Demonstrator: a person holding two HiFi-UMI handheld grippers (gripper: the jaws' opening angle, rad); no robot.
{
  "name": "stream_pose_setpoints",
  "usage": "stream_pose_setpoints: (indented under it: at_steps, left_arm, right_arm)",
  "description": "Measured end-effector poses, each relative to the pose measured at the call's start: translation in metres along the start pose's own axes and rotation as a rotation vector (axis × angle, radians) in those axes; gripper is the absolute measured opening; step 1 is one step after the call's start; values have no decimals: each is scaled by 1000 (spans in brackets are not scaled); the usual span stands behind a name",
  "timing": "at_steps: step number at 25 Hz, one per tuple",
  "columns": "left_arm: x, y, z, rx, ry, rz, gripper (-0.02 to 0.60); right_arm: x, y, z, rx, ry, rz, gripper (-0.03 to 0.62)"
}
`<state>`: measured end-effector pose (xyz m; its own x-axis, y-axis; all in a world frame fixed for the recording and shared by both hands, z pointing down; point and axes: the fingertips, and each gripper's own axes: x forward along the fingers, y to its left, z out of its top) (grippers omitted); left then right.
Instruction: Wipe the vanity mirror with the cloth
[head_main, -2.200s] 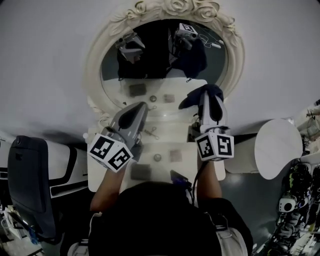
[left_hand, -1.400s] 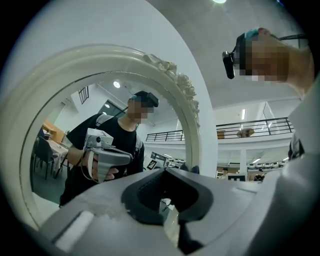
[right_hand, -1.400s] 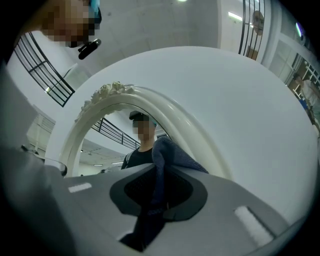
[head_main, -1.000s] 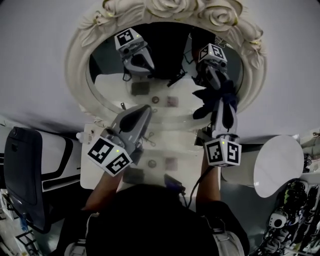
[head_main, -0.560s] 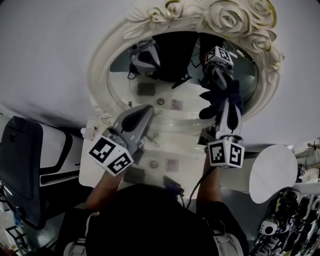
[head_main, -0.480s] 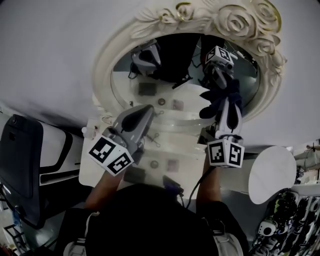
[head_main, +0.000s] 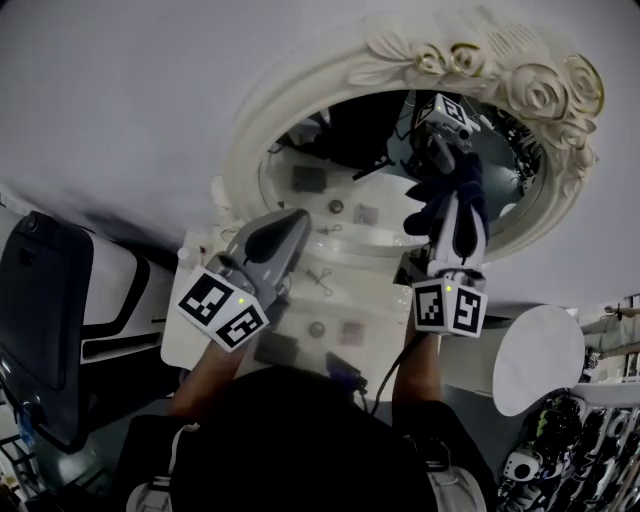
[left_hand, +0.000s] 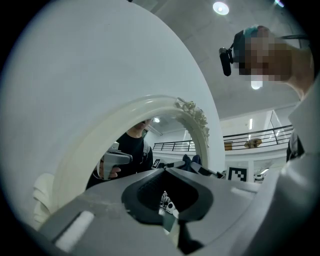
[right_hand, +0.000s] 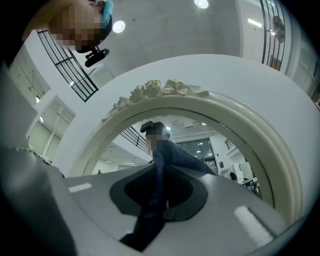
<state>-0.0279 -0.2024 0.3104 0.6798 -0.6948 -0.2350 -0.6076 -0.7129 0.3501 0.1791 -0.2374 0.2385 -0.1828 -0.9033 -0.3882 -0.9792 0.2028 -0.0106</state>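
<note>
The oval vanity mirror in its cream rose-carved frame (head_main: 480, 70) leans against the white wall. A dark blue cloth (head_main: 442, 195) is bunched against the right half of the glass (head_main: 340, 140). My right gripper (head_main: 455, 205) is shut on it and points up at the mirror. In the right gripper view the cloth (right_hand: 157, 195) hangs out between the jaws of the right gripper (right_hand: 162, 200), with the frame (right_hand: 165, 92) arching above. My left gripper (head_main: 293, 220) hovers low at the mirror's lower left, shut and holding nothing. In the left gripper view the left gripper (left_hand: 167, 212) faces the frame (left_hand: 150, 102).
The white vanity top (head_main: 375, 300) below the mirror carries small items: a dark square pad (head_main: 282, 347), a metal clip (head_main: 322, 280) and a round piece (head_main: 316, 328). A round white stool (head_main: 540, 360) stands right. A dark chair (head_main: 40, 320) stands left.
My right gripper has lifted the cloth from near the vanity top up onto the right side of the glass. The left gripper has stayed put; the head view has swung left.
</note>
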Motion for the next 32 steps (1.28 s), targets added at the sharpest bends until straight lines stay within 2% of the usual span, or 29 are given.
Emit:
stream_pose_setpoints:
  at_steps: [10,23,32]
  left_arm:
    - [-24,23,14,0,-20,27,2]
    - [-53,51,26,4,-22,70,2]
    - [-74,75,33,-4,-41,115,2]
  right_arm:
    - [17,58,-3,-38,-13,72,48]
    - [37,159,-32,-65,6,222,48]
    - [43,203,-50,-84,2,277,48]
